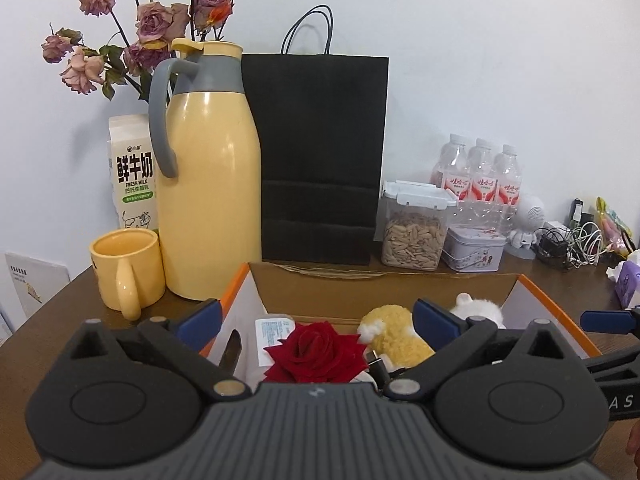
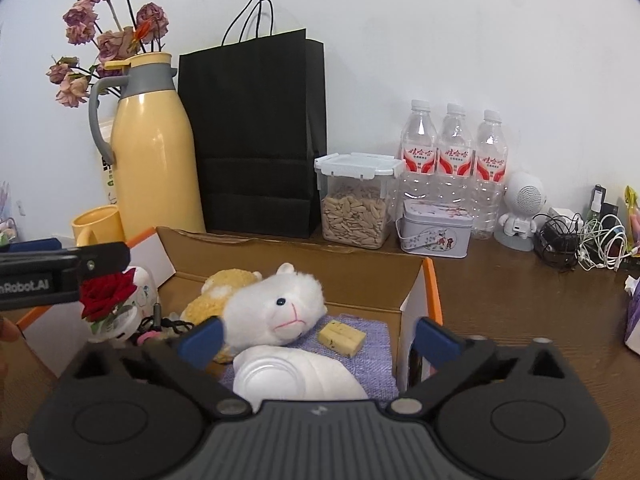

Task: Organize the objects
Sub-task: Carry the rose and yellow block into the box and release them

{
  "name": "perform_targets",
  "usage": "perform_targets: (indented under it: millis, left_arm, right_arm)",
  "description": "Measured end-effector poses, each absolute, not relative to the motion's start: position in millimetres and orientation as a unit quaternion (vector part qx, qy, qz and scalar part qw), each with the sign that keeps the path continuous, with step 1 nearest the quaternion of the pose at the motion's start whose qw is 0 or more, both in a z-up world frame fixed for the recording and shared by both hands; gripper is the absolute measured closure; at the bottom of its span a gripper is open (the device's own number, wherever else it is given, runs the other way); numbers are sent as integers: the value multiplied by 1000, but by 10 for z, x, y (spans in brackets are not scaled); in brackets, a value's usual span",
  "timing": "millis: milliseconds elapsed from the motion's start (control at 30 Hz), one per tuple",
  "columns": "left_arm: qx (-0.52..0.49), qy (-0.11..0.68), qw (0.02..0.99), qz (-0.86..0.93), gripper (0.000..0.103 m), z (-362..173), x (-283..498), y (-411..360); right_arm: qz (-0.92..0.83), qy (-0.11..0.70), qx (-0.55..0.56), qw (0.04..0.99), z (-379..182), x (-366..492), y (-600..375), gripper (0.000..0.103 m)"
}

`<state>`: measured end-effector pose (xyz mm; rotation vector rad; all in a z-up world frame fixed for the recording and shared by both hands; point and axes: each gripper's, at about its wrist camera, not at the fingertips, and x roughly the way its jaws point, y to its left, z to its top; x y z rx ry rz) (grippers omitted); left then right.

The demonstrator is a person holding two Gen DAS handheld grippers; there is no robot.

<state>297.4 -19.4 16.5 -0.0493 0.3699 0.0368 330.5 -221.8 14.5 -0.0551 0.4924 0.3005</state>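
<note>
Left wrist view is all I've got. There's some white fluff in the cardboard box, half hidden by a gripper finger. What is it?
Observer: A white plush animal with a pink stitched mouth, lying beside the yellow plush toy.
Operator: Anything in front of it?
Observer: A pale yellow speckled block on a purple woven cloth.
Operator: Is the right gripper holding anything?
Observer: No, the right gripper is open and empty, over a white moulded plastic piece.

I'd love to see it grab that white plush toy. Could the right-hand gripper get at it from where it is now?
Probably yes. The right gripper is open just above the box, and the white plush toy lies on top with nothing covering it. The yellow plush touching it might get nudged.
</note>
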Motion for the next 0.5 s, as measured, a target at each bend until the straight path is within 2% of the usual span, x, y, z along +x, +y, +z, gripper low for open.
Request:
perform_targets:
  millis: [500]
  left_arm:
    - [-22, 166, 985, 36, 0, 293, 2708, -175]
  right_arm:
    - [149, 221, -50, 962, 251, 3038, -2144, 0]
